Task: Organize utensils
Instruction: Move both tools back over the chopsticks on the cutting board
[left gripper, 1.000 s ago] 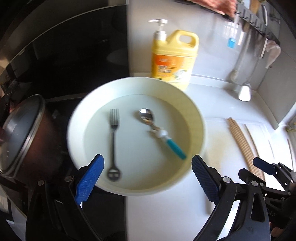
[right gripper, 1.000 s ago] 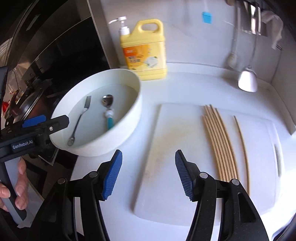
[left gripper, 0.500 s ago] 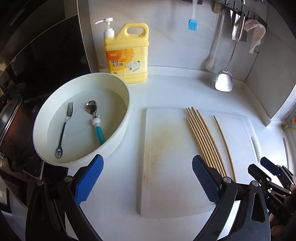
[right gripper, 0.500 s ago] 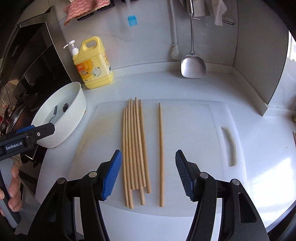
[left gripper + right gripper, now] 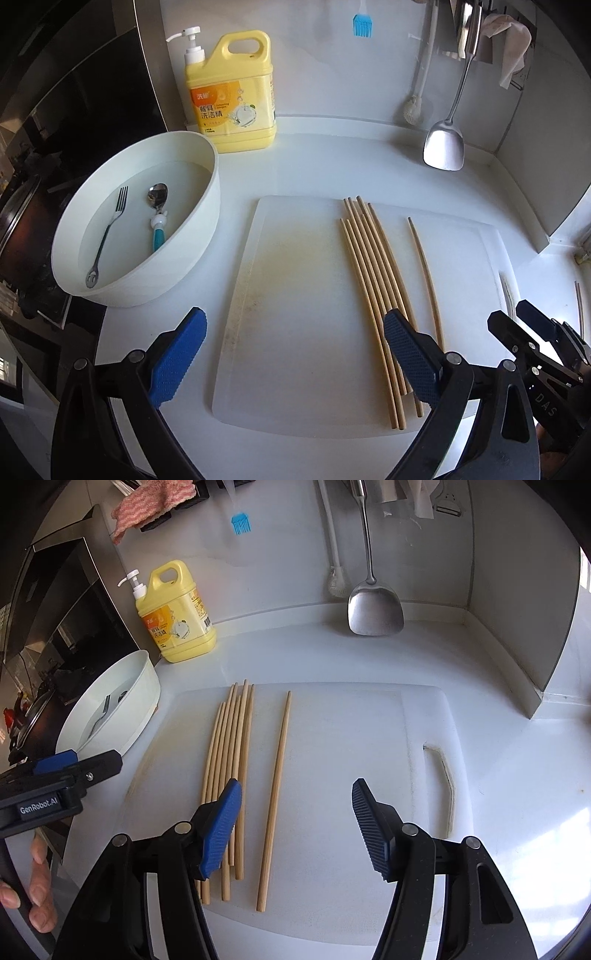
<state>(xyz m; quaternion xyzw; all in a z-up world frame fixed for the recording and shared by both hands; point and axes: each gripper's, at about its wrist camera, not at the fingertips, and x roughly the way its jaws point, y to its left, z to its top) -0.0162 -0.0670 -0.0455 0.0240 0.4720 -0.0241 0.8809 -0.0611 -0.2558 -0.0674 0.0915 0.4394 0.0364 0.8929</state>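
Observation:
Several wooden chopsticks (image 5: 373,280) lie in a bundle on a white cutting board (image 5: 295,277), with a single chopstick (image 5: 424,277) apart to their right. A fork (image 5: 109,232) and a teal-handled spoon (image 5: 157,218) lie in a white basin (image 5: 207,206) at the left. My left gripper (image 5: 293,325) hovers open over the board's near left part, holding nothing. My right gripper (image 5: 295,790) is open above the board (image 5: 351,738); the single chopstick (image 5: 277,782) shows between its fingers, untouched, and the bundle (image 5: 229,746) runs under its left finger.
A yellow dish soap bottle (image 5: 232,99) stands by the back wall behind the basin. A metal spatula (image 5: 443,147), a white brush (image 5: 415,107) and a blue brush hang on the wall. A dark stove with a pot (image 5: 18,221) lies left of the counter.
Both grippers have swept to the right, from over the basin to over the cutting board and chopsticks. Both stayed open and took hold of nothing.

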